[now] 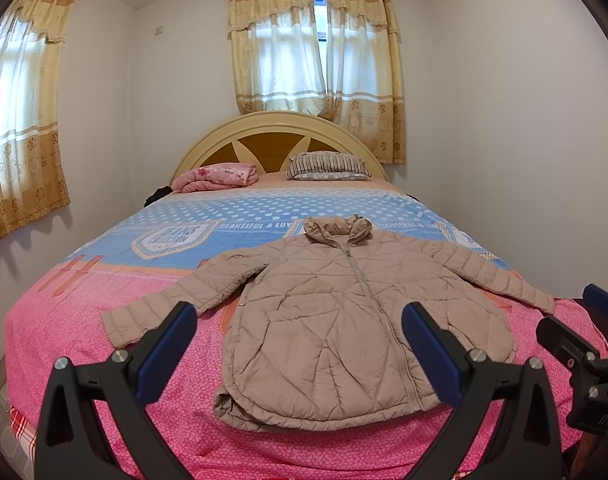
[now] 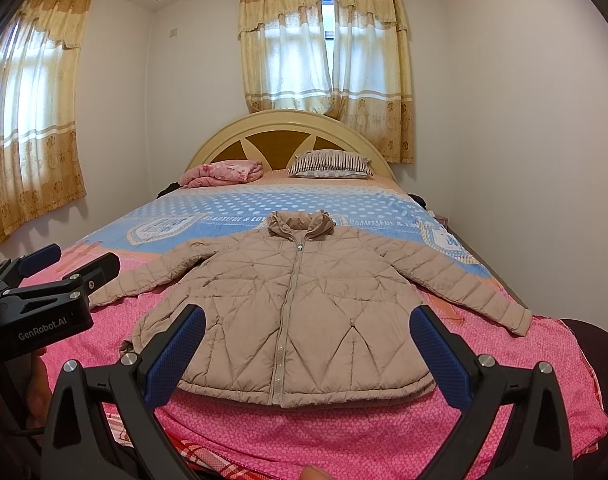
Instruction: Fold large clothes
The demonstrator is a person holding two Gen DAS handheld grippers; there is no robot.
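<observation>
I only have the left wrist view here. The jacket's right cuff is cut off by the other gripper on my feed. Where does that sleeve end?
Observer: The jacket sleeve's cuff lies flat on the pink bedspread, short of the bed's edge.
Operator: Is the right gripper open?
Observer: Yes, the right gripper is open, above the hem, holding nothing.
Operator: Zipper pull?
Observer: The zipper pull sits just below the collar.

Both wrist views low at bed (image 1: 104,320) foot, facing headboard (image 2: 292,128); share jacket (image 1: 336,320), windows.
</observation>
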